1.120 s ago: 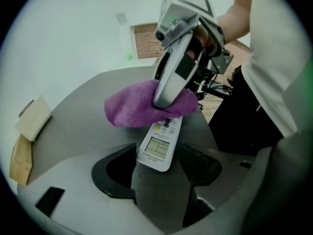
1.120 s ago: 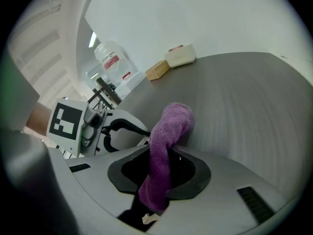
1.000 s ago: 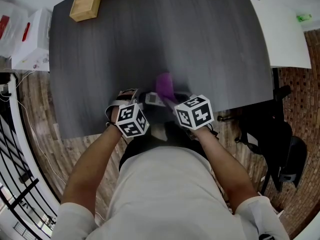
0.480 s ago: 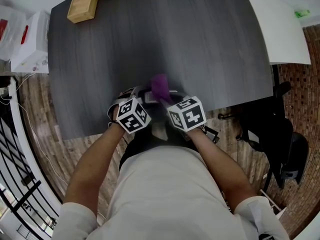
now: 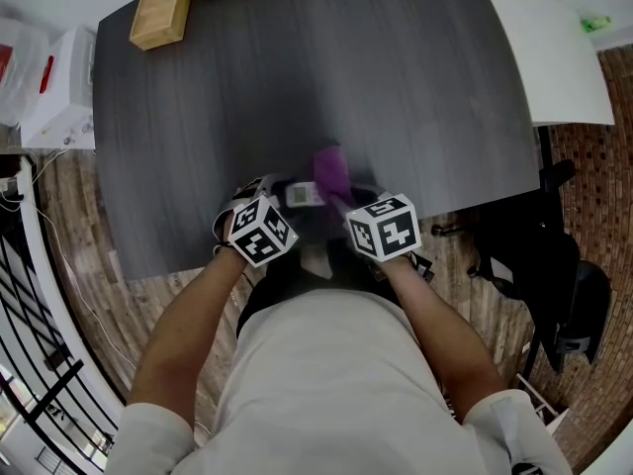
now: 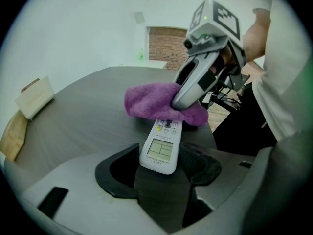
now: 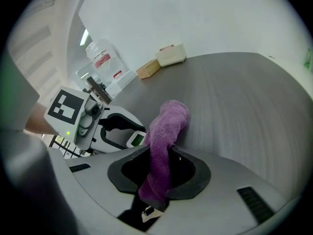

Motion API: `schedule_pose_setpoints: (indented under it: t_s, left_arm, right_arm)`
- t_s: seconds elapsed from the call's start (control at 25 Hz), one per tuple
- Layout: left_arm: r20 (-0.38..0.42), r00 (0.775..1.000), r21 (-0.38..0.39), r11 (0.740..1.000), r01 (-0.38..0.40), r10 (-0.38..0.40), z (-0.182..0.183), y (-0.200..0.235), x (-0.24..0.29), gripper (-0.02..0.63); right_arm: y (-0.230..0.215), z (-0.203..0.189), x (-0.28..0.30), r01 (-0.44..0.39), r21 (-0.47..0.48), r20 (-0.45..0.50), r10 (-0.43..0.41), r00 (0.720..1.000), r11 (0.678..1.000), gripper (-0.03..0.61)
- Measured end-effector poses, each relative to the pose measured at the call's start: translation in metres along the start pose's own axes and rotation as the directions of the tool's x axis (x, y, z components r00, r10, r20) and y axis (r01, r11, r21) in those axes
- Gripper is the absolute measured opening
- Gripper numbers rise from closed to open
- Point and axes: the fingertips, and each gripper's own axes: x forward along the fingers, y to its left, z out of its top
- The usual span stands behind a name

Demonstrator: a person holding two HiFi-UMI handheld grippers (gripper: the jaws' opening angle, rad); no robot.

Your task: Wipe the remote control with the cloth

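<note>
While my left gripper (image 6: 157, 169) pinches the white remote control with the small screen (image 6: 160, 150) by its near end, at the dark grey table's (image 6: 88, 116) near edge, I judge short, firm strokes along its buttons best. My right gripper (image 7: 159, 173) is clamped on the purple towelling cloth (image 7: 165, 131), which drapes over the remote's far end.

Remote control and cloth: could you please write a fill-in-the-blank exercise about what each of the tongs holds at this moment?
1. The left tongs are shut on the white ____.
2. The right tongs are shut on a cloth whose colour is ____.
3. In the left gripper view, the cloth covers the far end of the remote control, but its ____ near the tongs is uncovered.

Missing words: remote control; purple; screen
</note>
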Motion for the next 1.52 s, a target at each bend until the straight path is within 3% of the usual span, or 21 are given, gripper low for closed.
schedule_pose_setpoints:
  t_s: [0.32,0.44,0.56,0.76,0.84,0.88,1.04,1.12,1.16,1.2,1.24,1.28,1.32,1.48,1.52]
  left_arm:
    - [0.018,0.999,-0.052,0.998,0.029,-0.028,0.001,-0.001,0.0,0.253]
    - [0.023,0.999,-0.071,0.997,0.04,-0.038,0.001,0.0,0.0,0.253]
    - [0.043,0.997,-0.142,0.988,0.068,-0.062,0.001,0.003,0.0,0.253]
    - [0.082,0.988,-0.296,0.943,0.148,-0.13,0.001,0.008,-0.001,0.252]
    - [0.12,0.978,-0.397,0.895,0.204,-0.17,0.004,0.01,-0.003,0.252]
    - [0.142,0.97,-0.456,0.857,0.239,-0.195,0.005,0.012,-0.004,0.252]
    - [0.247,0.92,-0.658,0.644,0.39,-0.304,0.008,0.009,-0.009,0.247]
    - [0.304,0.895,-0.718,0.538,0.441,-0.327,0.008,0.009,-0.012,0.245]
    - [0.327,0.885,-0.737,0.497,0.458,-0.33,0.008,0.01,-0.014,0.244]
    - [0.343,0.879,-0.748,0.47,0.469,-0.331,0.008,0.011,-0.015,0.242]
    - [0.35,0.875,-0.75,0.46,0.475,-0.333,0.007,0.012,-0.016,0.242]
    - [0.347,0.876,-0.744,0.47,0.475,-0.336,0.007,0.011,-0.016,0.241]
    - [0.335,0.881,-0.729,0.5,0.468,-0.335,0.006,0.011,-0.016,0.238]
    - [0.24,0.939,-0.61,0.714,0.343,-0.247,0.001,0.017,-0.015,0.235]
    - [0.219,0.949,-0.58,0.751,0.315,-0.229,0.0,0.017,-0.015,0.235]
  right_arm:
    - [-0.025,-0.003,-0.014,0.033,0.076,0.007,-0.034,0.999,0.997,0.095]
    - [-0.043,-0.006,-0.02,0.093,0.081,-0.008,-0.093,0.996,0.992,0.095]
    - [-0.072,-0.016,-0.029,0.174,0.11,-0.039,-0.17,0.985,0.979,0.092]
    - [-0.08,-0.013,-0.04,0.155,0.148,0.012,-0.159,0.987,0.977,0.092]
    - [-0.069,-0.005,-0.039,0.125,0.119,0.049,-0.132,0.99,0.985,0.092]
    - [-0.062,0.0,-0.037,0.111,0.093,0.068,-0.117,0.991,0.989,0.092]
    - [-0.033,0.023,-0.03,0.081,-0.061,0.132,-0.073,0.989,0.995,0.092]
    - [-0.023,0.031,-0.025,0.089,-0.139,0.146,-0.069,0.987,0.986,0.092]
    - [-0.02,0.035,-0.022,0.096,-0.179,0.146,-0.07,0.987,0.979,0.092]
    - [-0.018,0.037,-0.018,0.103,-0.218,0.141,-0.074,0.987,0.97,0.092]
    - [-0.016,0.039,-0.014,0.111,-0.253,0.132,-0.08,0.988,0.961,0.092]
    - [-0.016,0.041,-0.011,0.119,-0.281,0.12,-0.088,0.989,0.952,0.092]
    - [-0.017,0.043,-0.008,0.126,-0.3,0.106,-0.098,0.99,0.946,0.092]
    - [-0.02,0.041,0.007,0.112,-0.298,0.026,-0.11,0.994,0.948,0.092]
    - [-0.018,0.042,0.01,0.108,-0.296,0.02,-0.108,0.994,0.949,0.092]
